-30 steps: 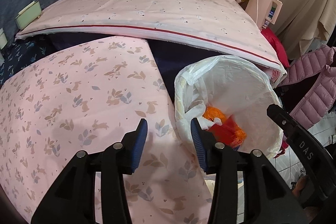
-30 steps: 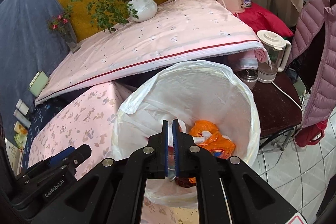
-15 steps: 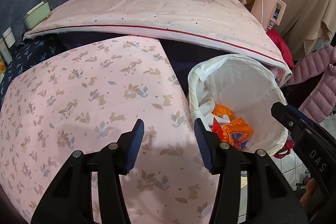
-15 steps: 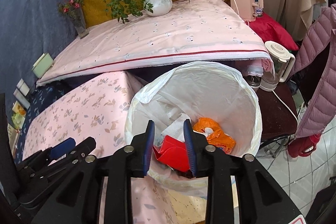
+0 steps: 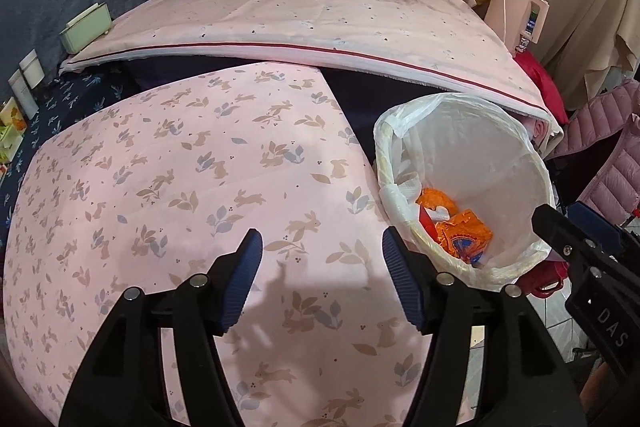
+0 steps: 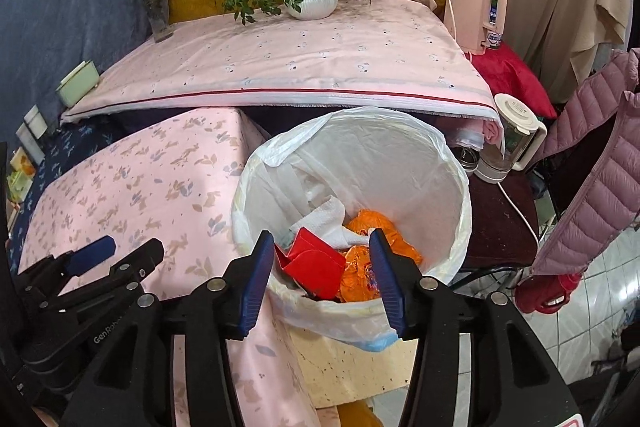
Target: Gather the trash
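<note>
Your thin white plastic bin liner looks glossy and crinkled, holding shiny orange foil wrappers, smooth red folded card and soft white paper towel. Beside it, your pink rabbit-print cotton cloth lies matt. Your ribbed blue rubber finger pads sit on matt black plastic.

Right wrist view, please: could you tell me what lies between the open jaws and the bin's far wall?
In the right wrist view, red packaging, orange wrappers and white tissue lie in the lined bin, just past the right gripper.
</note>
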Demonstrator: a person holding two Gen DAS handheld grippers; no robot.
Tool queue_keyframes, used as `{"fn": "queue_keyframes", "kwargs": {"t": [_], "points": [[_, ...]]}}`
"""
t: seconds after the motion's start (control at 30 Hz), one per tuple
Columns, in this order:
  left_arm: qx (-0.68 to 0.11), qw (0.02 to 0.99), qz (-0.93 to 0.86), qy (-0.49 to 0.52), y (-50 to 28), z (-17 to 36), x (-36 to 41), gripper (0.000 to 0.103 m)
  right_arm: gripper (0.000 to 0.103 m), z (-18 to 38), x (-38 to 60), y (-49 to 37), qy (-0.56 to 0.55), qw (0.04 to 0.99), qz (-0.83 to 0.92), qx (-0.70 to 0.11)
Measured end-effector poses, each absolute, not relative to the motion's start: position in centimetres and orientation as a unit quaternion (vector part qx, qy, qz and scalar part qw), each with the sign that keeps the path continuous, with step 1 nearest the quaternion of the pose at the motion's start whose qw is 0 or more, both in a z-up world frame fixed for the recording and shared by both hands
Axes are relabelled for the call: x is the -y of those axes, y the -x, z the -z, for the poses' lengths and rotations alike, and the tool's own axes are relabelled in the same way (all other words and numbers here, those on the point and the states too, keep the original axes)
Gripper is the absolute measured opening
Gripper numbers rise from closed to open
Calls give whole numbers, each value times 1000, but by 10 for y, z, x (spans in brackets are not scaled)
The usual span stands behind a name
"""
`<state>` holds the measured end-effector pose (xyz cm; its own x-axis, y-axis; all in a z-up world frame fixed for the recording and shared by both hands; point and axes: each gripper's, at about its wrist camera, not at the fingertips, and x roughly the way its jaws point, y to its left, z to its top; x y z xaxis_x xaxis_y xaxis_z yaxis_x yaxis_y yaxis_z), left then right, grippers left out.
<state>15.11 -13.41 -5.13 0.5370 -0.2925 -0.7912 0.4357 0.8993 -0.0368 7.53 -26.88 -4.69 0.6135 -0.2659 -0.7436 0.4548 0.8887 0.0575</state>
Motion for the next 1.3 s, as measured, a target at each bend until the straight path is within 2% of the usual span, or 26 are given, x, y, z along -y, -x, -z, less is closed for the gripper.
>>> {"fn": "queue_keyframes", "kwargs": {"t": [0.17,0.27,0.33,0.6,1.17,1.23,1.3], "points": [[-427,877,201,-89,-143,49,130,71,61,47,268,-67,-120,887,212,-392],[-425,878,199,-91,-139,49,128,72,66,47,268,-63,-118,885,218,-393],[-426,878,198,-92,-137,49,127,75,76,47,266,-61,-113,886,221,-392],[-420,881,196,-98,-127,47,122,84,91,46,259,-53,-83,887,229,-392],[-423,879,197,-101,-124,48,125,91,91,51,261,-43,-56,883,250,-394],[-423,878,199,-102,-123,48,128,91,96,52,262,-42,-57,882,250,-395],[-421,878,200,-106,-123,49,132,91,96,53,263,-42,-57,882,250,-395]]}}
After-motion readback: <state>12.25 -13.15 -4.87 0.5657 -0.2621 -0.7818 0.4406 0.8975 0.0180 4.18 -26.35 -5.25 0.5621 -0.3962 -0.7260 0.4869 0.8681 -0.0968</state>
